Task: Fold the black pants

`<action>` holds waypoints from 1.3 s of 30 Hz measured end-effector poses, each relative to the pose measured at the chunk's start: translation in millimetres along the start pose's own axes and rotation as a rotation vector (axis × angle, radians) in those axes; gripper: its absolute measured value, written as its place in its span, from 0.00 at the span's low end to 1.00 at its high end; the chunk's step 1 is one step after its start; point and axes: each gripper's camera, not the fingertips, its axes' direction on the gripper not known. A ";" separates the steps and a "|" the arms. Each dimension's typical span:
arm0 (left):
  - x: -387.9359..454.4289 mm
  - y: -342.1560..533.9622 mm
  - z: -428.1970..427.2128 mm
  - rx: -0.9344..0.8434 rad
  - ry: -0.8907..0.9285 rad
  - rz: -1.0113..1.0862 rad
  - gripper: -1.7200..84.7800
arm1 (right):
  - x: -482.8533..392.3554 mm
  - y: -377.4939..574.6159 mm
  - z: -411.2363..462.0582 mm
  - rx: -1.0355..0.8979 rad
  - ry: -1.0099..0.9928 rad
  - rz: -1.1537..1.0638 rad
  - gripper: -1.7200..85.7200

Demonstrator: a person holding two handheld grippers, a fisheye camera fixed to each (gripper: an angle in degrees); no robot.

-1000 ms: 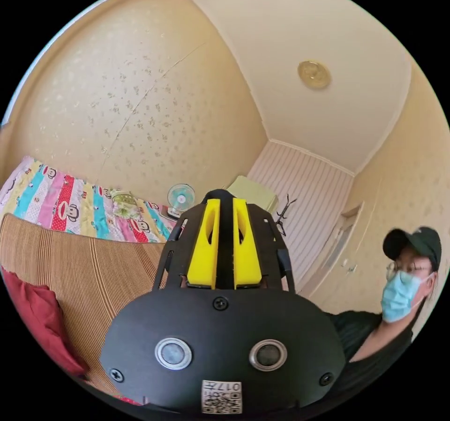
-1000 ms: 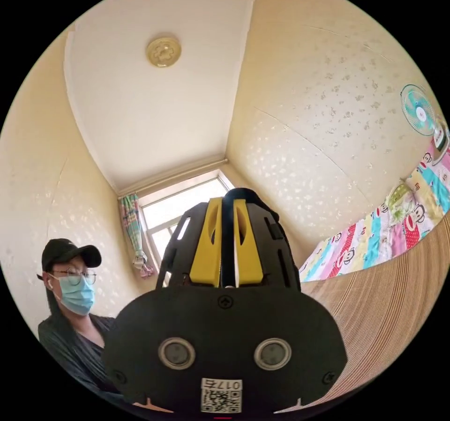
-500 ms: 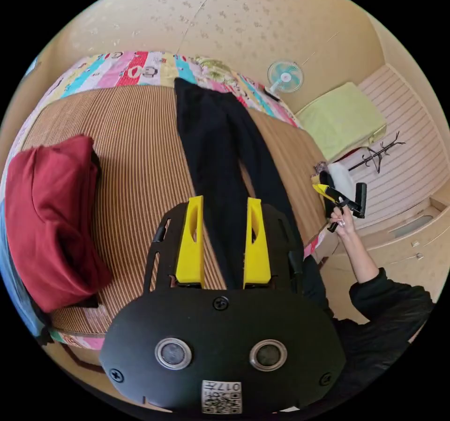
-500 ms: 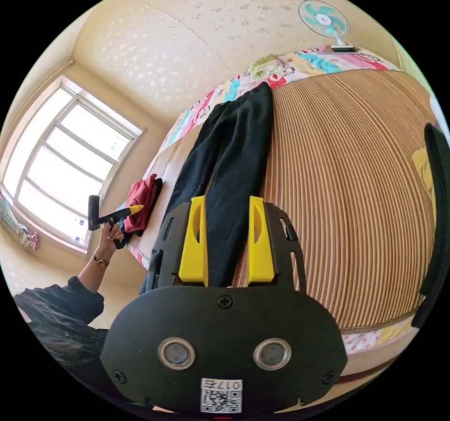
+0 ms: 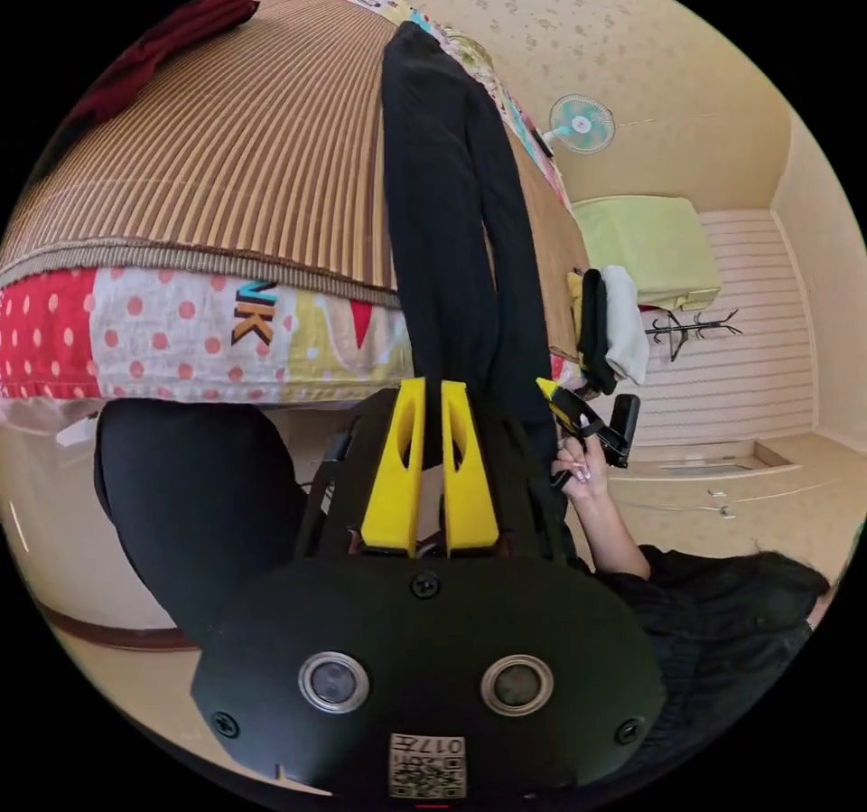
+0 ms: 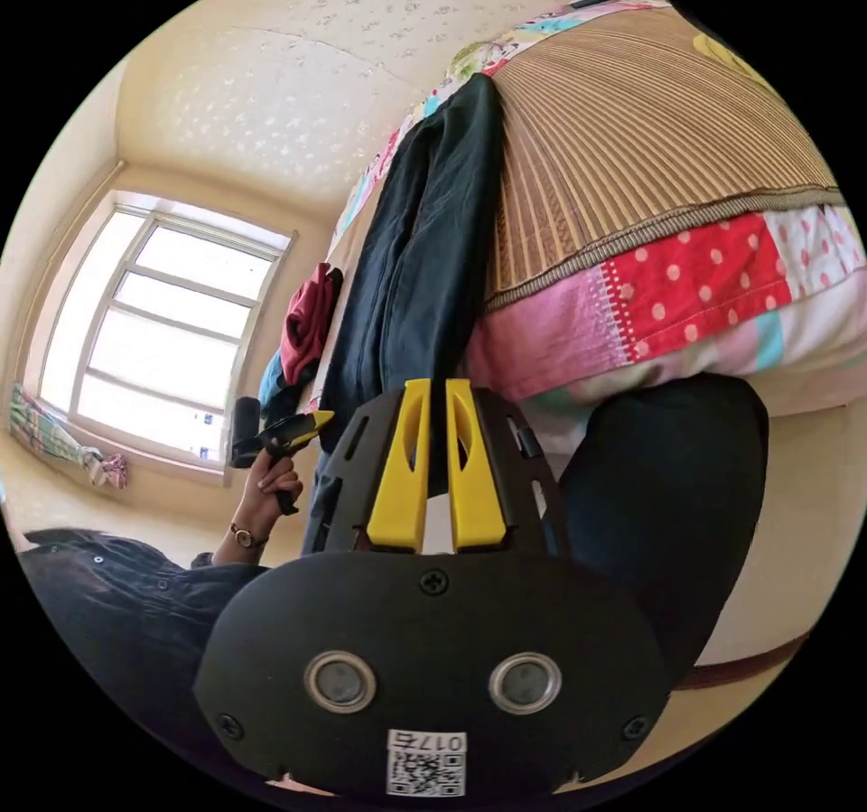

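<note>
Black pants (image 5: 442, 216) laid lengthwise on striped bed mat (image 5: 244, 171), waist end hanging over bed edge. Left gripper (image 5: 424, 415) nearly closed, pinching waistband directly ahead; right gripper (image 6: 432, 415) likewise, pinching dark fabric.

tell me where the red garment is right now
The red garment lies on the bed's far side by the window in the right gripper view, beyond the black pants; in the left gripper view it sits at top left.

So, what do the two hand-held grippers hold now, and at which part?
Each, left hand-held gripper and right hand-held gripper, is shut on the black pants, at the end hanging off the bed.
</note>
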 end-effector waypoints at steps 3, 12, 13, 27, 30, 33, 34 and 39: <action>18.3 -0.2 -47.8 0.031 0.173 0.109 0.06 | -16.5 3.0 -62.8 0.059 -0.047 -0.113 0.06; 26.8 84.9 -147.9 -0.139 0.372 0.220 0.06 | -22.7 111.1 -214.1 0.072 -0.111 -0.303 0.06; 17.5 101.4 -147.0 -0.188 0.365 0.195 0.06 | -17.7 120.1 -215.7 0.062 -0.110 -0.296 0.06; 99.9 46.4 -181.3 -0.048 0.060 0.190 0.21 | -56.7 118.8 -172.5 -0.116 -0.300 -0.446 0.05; 168.7 -0.9 -113.5 -0.174 0.276 0.323 0.22 | -85.9 104.6 -120.3 -0.224 -0.419 -0.495 0.05; 222.7 -34.9 -32.7 -0.422 0.183 0.382 0.23 | -100.0 111.7 -69.1 -0.311 -0.472 -0.473 0.06; 238.5 -40.7 -4.8 -0.502 0.081 0.412 0.23 | -101.8 115.3 -61.8 -0.314 -0.479 -0.471 0.06; 250.0 -22.9 68.9 -0.733 -0.051 0.454 0.10 | -75.4 145.6 -45.3 -0.311 -0.551 -0.344 0.07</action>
